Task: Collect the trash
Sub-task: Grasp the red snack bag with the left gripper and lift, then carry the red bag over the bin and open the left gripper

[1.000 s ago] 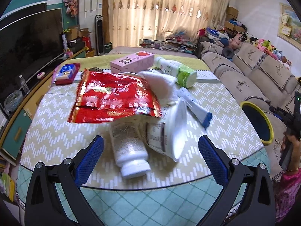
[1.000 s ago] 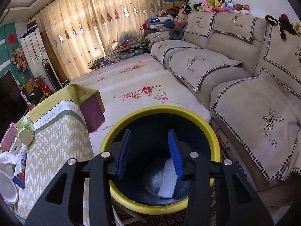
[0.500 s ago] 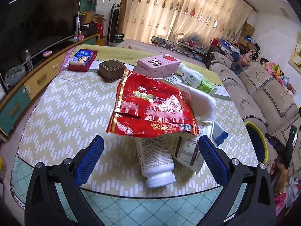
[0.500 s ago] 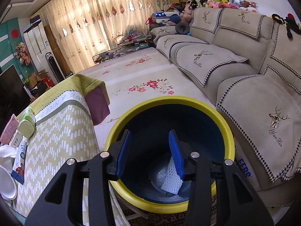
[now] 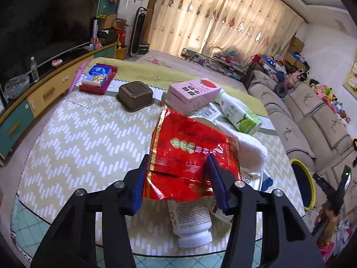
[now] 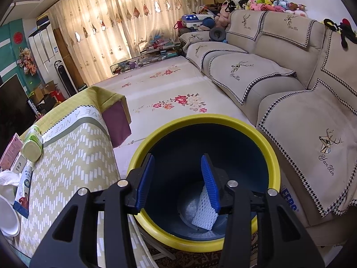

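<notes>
A red foil bag (image 5: 191,154) lies on the table over a white bottle (image 5: 191,223) and some paper wrappers. My left gripper (image 5: 177,158) hangs over the bag's near end with its jaws closing. The bag is between them; its left edge is beside the left pad and its right part runs under the right finger. My right gripper (image 6: 178,158) is open over the yellow-rimmed blue bin (image 6: 200,120), with nothing between its pads. A white foam net (image 6: 204,214) leans on the bin's bottom, behind the right finger.
On the tablecloth (image 5: 84,134) are a pink carton (image 5: 191,93), a green-capped bottle (image 5: 238,116), a white cloth (image 5: 250,147), a brown tub (image 5: 135,96) and a red tray (image 5: 98,78). The bin stands between the table and a beige sofa (image 6: 290,111).
My left gripper has come in over the red bag and its jaws have narrowed from wide apart. The foam net has dropped from my right finger to the bin's bottom.
</notes>
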`<state>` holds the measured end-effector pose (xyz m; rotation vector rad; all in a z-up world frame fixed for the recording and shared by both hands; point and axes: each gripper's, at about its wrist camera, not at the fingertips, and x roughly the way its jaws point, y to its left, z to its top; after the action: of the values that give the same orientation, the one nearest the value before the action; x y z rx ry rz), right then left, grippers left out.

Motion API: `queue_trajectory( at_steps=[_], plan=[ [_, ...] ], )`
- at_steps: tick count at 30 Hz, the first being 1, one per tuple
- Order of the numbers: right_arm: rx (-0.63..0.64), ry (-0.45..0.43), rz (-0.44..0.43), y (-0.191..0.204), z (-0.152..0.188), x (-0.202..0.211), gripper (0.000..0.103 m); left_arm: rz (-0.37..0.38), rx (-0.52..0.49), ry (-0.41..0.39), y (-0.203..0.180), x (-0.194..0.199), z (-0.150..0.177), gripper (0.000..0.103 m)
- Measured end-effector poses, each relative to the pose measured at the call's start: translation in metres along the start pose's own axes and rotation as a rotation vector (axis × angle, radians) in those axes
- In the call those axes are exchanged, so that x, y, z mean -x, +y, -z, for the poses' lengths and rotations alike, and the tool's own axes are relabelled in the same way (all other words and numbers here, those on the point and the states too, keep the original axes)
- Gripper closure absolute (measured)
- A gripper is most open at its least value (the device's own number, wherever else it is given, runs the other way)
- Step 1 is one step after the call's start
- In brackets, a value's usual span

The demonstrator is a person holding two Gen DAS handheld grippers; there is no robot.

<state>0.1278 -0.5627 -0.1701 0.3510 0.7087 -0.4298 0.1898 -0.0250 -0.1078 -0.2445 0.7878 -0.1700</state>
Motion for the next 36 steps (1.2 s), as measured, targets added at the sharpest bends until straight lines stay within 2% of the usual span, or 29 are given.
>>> queue_trajectory(
  at_steps=[2, 8, 27, 32, 36],
  plan=[
    [0.0, 0.002, -0.004, 0.0, 0.0, 0.0, 0.061, -0.025, -0.017, -0.017, -0.002, 0.005, -0.001, 0.08],
    [-0.001, -0.003, -0.011, 0.002, 0.0, 0.002, 0.061, 0.022, -0.034, -0.041, -0.009, 0.029, -0.003, 0.092],
    [-0.026, -0.032, -0.015, -0.015, 0.004, 0.018, 0.061, 0.054, -0.222, -0.225, -0.084, 0.115, -0.025, 0.094],
    [-0.043, -0.035, -0.014, -0.025, 0.005, 0.02, 0.061, 0.096, -0.276, -0.248, -0.117, 0.128, -0.03, 0.095],
    [-0.057, -0.044, -0.01, -0.033, 0.005, 0.024, 0.061, 0.167, -0.322, -0.257, -0.154, 0.13, -0.032, 0.095]
  ],
)
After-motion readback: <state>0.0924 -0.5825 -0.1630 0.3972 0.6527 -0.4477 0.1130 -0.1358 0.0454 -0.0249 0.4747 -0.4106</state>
